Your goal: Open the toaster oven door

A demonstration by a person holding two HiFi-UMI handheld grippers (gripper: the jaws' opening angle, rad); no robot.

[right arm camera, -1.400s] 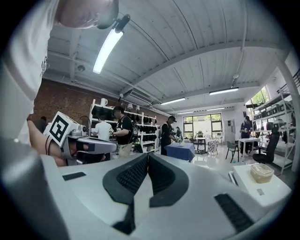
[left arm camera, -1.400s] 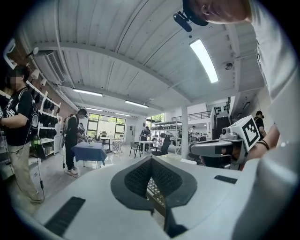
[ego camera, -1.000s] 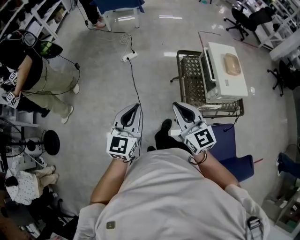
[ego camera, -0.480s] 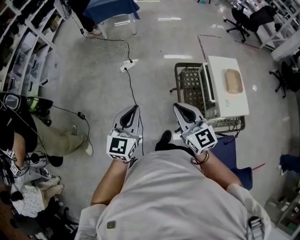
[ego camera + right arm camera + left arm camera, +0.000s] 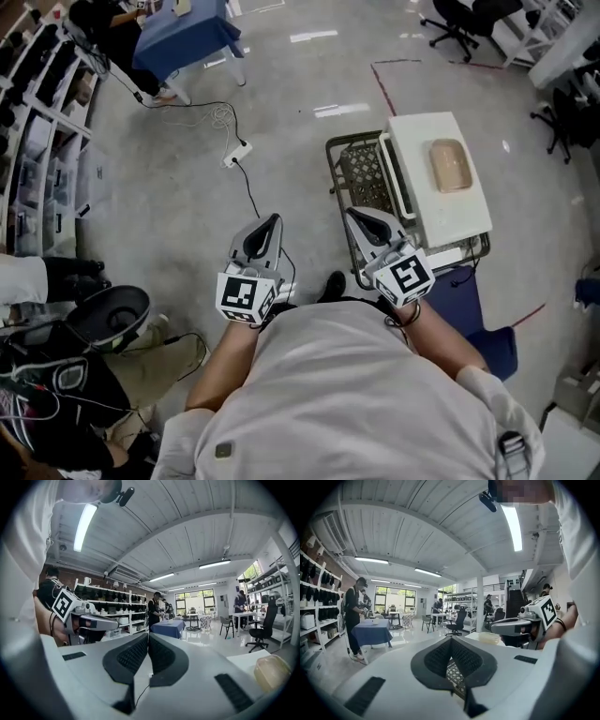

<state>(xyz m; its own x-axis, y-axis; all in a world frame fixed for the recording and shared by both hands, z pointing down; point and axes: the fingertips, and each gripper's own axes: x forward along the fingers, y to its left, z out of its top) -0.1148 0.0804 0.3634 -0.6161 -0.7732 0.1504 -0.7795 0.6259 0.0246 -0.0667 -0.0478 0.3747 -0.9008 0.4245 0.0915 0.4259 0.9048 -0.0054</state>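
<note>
The white toaster oven (image 5: 424, 187) stands on a wire cart (image 5: 354, 176) ahead and to my right, and a tan loaf-like item (image 5: 448, 166) lies on top of it. The oven's door handle (image 5: 392, 174) faces left, and the door looks closed. My right gripper (image 5: 352, 213) is shut and empty, with its tip just left of the cart's near corner. Farther left, my left gripper (image 5: 274, 219) hovers over bare floor, also shut and empty. The left gripper view shows its jaws (image 5: 451, 640) together. The right gripper view shows its jaws (image 5: 148, 638) together too, with the tan item (image 5: 272, 671) at the right.
A power strip with a cable (image 5: 235, 153) lies on the floor ahead. A blue-clothed table (image 5: 183, 37) stands far left, with shelving (image 5: 37, 112) along the left wall. Office chairs (image 5: 457, 17) stand at the far right. A blue mat (image 5: 469, 300) lies behind the cart, and a round stool (image 5: 111, 317) is at the near left.
The view has swung, so the oven and cart now sit closer to my right gripper. The person at the left has dropped out of sight. Both grippers stay shut in front of me.
</note>
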